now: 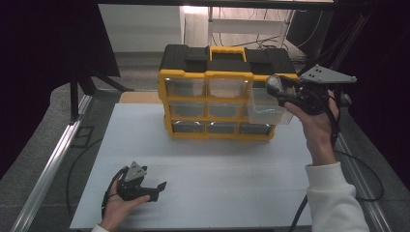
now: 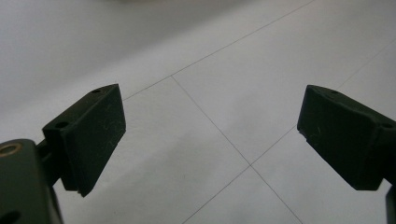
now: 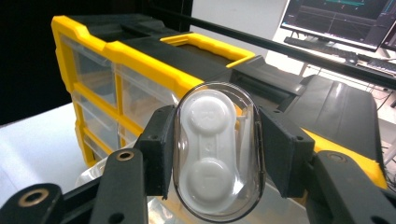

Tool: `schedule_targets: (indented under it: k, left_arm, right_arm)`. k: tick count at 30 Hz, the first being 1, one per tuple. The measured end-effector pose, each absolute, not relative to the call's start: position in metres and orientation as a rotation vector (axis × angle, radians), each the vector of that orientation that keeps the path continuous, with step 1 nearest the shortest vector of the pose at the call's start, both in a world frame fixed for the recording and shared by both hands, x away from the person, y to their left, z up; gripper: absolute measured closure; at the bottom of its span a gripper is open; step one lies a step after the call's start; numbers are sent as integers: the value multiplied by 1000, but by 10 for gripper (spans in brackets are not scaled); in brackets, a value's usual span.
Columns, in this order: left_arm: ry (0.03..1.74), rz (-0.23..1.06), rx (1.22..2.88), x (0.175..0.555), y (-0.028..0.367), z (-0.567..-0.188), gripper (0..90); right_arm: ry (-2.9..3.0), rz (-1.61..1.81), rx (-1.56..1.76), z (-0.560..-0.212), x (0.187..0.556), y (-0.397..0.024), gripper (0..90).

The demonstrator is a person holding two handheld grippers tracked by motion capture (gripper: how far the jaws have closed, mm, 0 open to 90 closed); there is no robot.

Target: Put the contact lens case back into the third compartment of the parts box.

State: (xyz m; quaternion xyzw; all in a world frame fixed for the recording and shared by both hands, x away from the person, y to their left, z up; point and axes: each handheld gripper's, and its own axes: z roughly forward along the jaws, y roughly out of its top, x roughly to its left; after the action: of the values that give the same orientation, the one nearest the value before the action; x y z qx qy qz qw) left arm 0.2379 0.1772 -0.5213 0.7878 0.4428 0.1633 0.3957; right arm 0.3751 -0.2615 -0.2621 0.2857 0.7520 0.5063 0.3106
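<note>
High view: at the left, the left claw is rested low on the white tabletop, its jaws spread wide with nothing between them. At the right, a clear oval lens case is clamped in the right claw, its long axis running upright between the pads. It is held just above the pulled-out clear drawer of the yellow organizer, so a drop straight down seems called for.

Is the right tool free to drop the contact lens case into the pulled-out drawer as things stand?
Probably yes. The right tool holds the contact lens case right over the open clear drawer, and nothing lies between them. The left tool rests far off on the table.
</note>
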Motion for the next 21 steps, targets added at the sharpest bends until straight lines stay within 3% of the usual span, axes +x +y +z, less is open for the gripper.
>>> schedule_targets:
  k: [10,14,21]
  left_arm:
    - [1128,413,1999,239,178,-522,84]
    - [1128,413,2000,239,177,-522,84]
    - [1127,413,1999,238,177,-522,84]
  right_arm:
    - [2040,1303,778,-269,378,-263,480]
    - [2006,1307,789,-269,376,-261,352]
    - [1980,1386,770,-267,370,-259,278]
